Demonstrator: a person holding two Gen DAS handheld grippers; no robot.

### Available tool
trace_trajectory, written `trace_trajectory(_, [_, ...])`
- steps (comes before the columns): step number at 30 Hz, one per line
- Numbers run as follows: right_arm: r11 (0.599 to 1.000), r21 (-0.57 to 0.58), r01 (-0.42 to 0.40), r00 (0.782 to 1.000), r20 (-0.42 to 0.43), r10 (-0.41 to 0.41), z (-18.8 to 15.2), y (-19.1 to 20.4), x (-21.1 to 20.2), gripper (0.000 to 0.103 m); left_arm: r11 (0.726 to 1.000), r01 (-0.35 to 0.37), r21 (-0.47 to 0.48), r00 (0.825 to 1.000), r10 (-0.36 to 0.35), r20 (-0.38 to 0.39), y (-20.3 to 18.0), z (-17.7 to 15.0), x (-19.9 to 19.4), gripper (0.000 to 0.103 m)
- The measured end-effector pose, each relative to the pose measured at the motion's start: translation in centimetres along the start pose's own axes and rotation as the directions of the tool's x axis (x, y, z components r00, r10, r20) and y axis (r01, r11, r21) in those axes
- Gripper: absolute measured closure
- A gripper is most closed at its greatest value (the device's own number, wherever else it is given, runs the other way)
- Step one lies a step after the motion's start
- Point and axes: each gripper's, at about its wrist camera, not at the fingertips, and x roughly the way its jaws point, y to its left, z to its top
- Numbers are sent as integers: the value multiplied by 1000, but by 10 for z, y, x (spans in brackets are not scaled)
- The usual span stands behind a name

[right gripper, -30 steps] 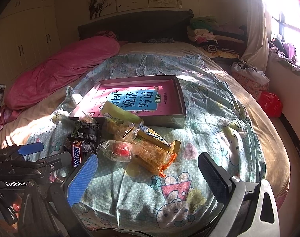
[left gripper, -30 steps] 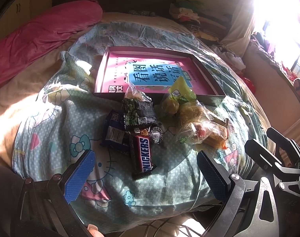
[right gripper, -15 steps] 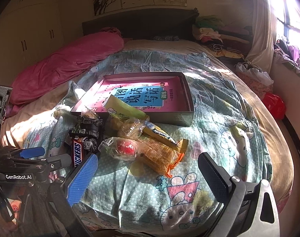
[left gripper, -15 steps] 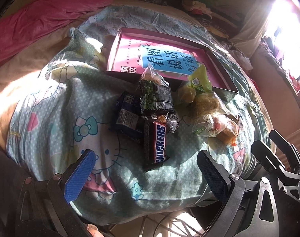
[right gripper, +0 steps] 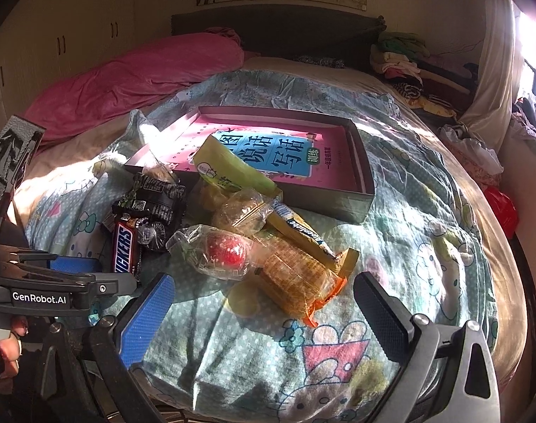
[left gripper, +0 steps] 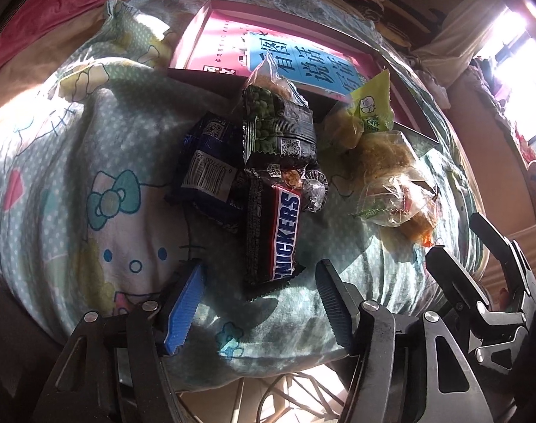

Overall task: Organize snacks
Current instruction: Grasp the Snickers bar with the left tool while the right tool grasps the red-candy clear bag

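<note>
The brown-and-red Snickers bar (left gripper: 273, 236) lies on the bed's quilt, its long axis pointing straight into the left gripper (left gripper: 259, 303), whose empty jaws are closing just short of its near end.

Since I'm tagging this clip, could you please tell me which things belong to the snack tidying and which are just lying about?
Job:
Snickers bar
green pea packet
blue packet
orange cracker pack
box

Lying about:
pink duvet
folded clothes
red bag
</note>
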Motion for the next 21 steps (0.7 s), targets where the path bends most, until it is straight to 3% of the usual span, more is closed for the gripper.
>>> trace_trajectory(5, [996, -92, -4, 1000, 6, 4, 3, 13, 13, 8, 1000, 6, 4, 1000, -6, 5, -2, 4, 4, 44])
trace_trajectory(9, [991, -131, 0, 1000, 0, 1, 6, 16, 26, 24, 1000, 4, 9, 1000, -4, 2, -2, 7, 7, 59])
trace_trajectory(14, [989, -144, -43, 999, 10, 45, 10, 19, 33, 35, 1000, 27, -1, 1000, -27, -1, -1, 9, 10, 73])
trace_trajectory(21, [981, -127, -146, 989, -10, 146, 13, 25, 41, 49, 999, 49, -5, 999, -49, -11, 3, 11, 13, 75])
